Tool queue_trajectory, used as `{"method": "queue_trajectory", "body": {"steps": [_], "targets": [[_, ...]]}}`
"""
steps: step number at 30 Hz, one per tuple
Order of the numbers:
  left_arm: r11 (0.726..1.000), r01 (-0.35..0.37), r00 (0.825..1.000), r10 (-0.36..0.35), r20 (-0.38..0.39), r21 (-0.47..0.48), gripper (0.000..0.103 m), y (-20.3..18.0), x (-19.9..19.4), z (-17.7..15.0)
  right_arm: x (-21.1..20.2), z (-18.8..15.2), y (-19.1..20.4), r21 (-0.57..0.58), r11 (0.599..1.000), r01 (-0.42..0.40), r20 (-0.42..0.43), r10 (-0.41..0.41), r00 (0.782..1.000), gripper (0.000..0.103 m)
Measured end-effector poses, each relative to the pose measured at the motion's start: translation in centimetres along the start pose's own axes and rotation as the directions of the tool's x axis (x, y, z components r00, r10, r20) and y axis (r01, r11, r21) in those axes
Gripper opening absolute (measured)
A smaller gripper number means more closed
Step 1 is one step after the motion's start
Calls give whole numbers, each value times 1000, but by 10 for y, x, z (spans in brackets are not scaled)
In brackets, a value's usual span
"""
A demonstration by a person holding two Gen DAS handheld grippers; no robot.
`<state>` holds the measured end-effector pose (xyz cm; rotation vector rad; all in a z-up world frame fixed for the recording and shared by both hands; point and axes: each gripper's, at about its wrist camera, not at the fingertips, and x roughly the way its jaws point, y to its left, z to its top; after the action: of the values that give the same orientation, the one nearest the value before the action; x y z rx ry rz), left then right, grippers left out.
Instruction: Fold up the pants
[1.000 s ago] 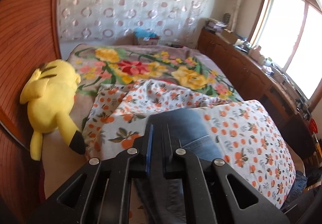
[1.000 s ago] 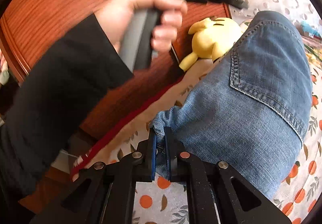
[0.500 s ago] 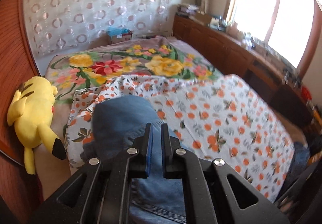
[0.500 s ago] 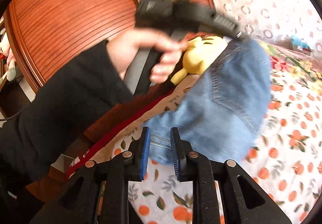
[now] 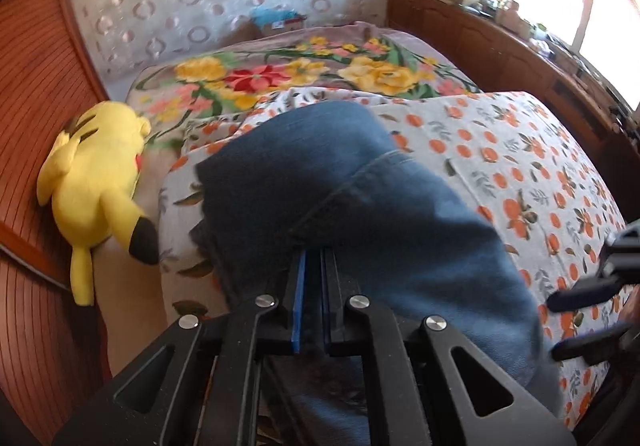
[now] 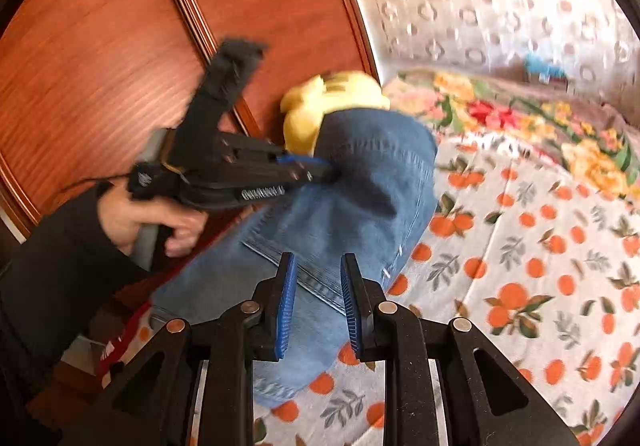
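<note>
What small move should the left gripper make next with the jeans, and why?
Probably lower and let go: the left gripper is shut on the jeans, folded over on the bedsheet, while the right gripper is open and empty.

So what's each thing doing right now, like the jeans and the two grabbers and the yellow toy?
Jeans: folded over in a heap on the orange-print sheet, one edge pinched.
Left gripper: fingers shut on the jeans.
Right gripper: fingers apart, gripping nothing, jeans behind them.
Yellow plush toy: lying on the bed by the wooden panel.
</note>
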<state>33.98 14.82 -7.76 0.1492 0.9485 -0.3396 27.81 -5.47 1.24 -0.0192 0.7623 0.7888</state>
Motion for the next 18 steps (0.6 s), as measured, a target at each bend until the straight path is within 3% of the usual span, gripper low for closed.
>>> {"method": "queue_trajectory", "body": {"steps": [5,11,15,18], "targets": [[997,30,998,-26,64,-67,7,5,-29,-13,13,-7,10,-32,999,19,-16,-19,1000,23],[995,79,987,-69,147,-66,7,-22,-76,-49,-1,-5,7,-13,1000,4,1,-4,1000,23],[993,98,986,-88,144,-67,7,-36,-86,-72,-10,-23,11,-33,999,-32,17,33,999,23],[997,56,993,-51,108,-48,7,-39,-78,-83,-13,-32,17,-69,997,-38,17,40,999,23]]}}
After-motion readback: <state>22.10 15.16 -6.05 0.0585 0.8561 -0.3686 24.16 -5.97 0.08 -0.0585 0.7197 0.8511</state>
